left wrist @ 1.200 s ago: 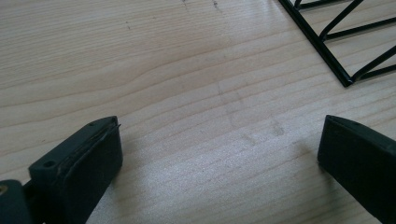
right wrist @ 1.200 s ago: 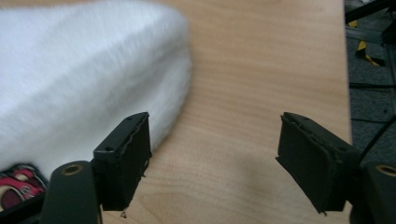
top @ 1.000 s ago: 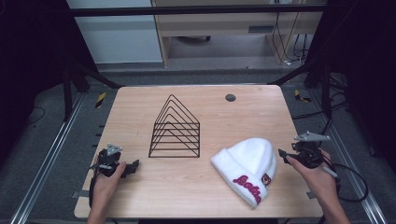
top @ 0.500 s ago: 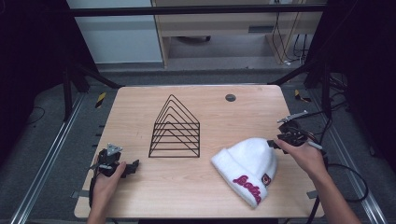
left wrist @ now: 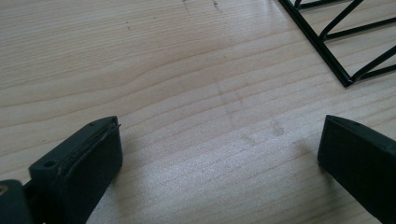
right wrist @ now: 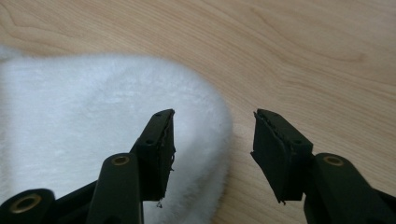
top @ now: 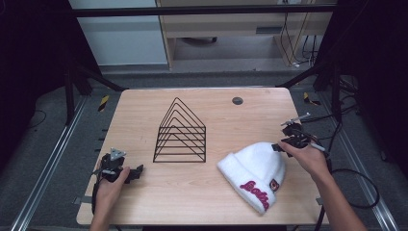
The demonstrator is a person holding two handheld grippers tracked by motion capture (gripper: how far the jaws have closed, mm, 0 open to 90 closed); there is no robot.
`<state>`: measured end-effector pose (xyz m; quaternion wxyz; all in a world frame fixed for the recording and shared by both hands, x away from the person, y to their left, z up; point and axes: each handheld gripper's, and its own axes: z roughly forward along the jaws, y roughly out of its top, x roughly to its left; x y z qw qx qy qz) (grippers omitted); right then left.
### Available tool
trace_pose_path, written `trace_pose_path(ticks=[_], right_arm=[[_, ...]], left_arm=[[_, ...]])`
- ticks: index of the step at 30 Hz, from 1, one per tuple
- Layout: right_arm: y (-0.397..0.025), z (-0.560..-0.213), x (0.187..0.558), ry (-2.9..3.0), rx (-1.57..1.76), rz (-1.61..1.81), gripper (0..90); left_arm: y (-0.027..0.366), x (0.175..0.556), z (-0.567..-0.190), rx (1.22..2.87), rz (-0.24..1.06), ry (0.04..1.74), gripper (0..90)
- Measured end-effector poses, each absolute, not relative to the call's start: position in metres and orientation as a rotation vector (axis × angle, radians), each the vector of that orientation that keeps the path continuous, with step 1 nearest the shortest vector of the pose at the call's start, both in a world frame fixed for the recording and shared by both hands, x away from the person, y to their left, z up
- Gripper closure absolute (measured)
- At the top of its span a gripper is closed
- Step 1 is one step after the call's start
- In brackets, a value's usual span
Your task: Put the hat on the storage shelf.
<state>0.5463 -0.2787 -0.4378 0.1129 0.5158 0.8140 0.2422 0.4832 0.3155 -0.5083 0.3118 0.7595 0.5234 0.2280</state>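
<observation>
A white fuzzy beanie (top: 252,171) with red lettering on its cuff lies flat at the table's front right. My right gripper (top: 276,146) sits at the beanie's far right edge. In the right gripper view it (right wrist: 214,125) is open, one jaw over the beanie's rounded crown (right wrist: 74,135) and the other over bare wood. A black wire rack (top: 180,132) of nested triangles stands mid-table. My left gripper (top: 138,170) rests on the table at the front left, open wide (left wrist: 219,128) with only wood between its jaws and the rack's corner (left wrist: 343,77) just ahead.
A small dark round disc (top: 237,100) lies near the table's far edge. Cables (top: 353,175) trail off the right side of the wooden table (top: 144,108). Metal rails run along both sides below it.
My right gripper has moved in from the table's right edge, forward and left, to the beanie's crown. The left gripper has stayed where it was.
</observation>
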Motion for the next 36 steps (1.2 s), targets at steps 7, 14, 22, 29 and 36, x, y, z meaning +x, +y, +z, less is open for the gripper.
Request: trace_pose_path(ticks=[7, 14, 22, 29, 36], right_arm=[[-0.273, -0.455, 0.547, 2.436, 1.533, 0.673, 48.2], [-0.267, -0.466, 0.547, 2.471, 1.532, 0.644, 49.2], [-0.265, -0.468, 0.547, 2.49, 1.519, 0.614, 64.1], [-0.265, -0.469, 0.545, 2.5, 1.484, 0.63, 78.0], [-0.263, -0.458, 0.534, 2.466, 1.381, 0.671, 82.5]], left_arm=[[0.315, 0.483, -0.508, 2.004, 0.602, 1.382, 0.0], [0.315, 0.483, -0.508, 2.005, 0.603, 1.382, 0.0], [0.314, 0.482, -0.508, 2.003, 0.605, 1.384, 0.0], [0.314, 0.482, -0.508, 2.003, 0.604, 1.384, 0.0], [0.314, 0.482, -0.508, 2.003, 0.605, 1.384, 0.0]])
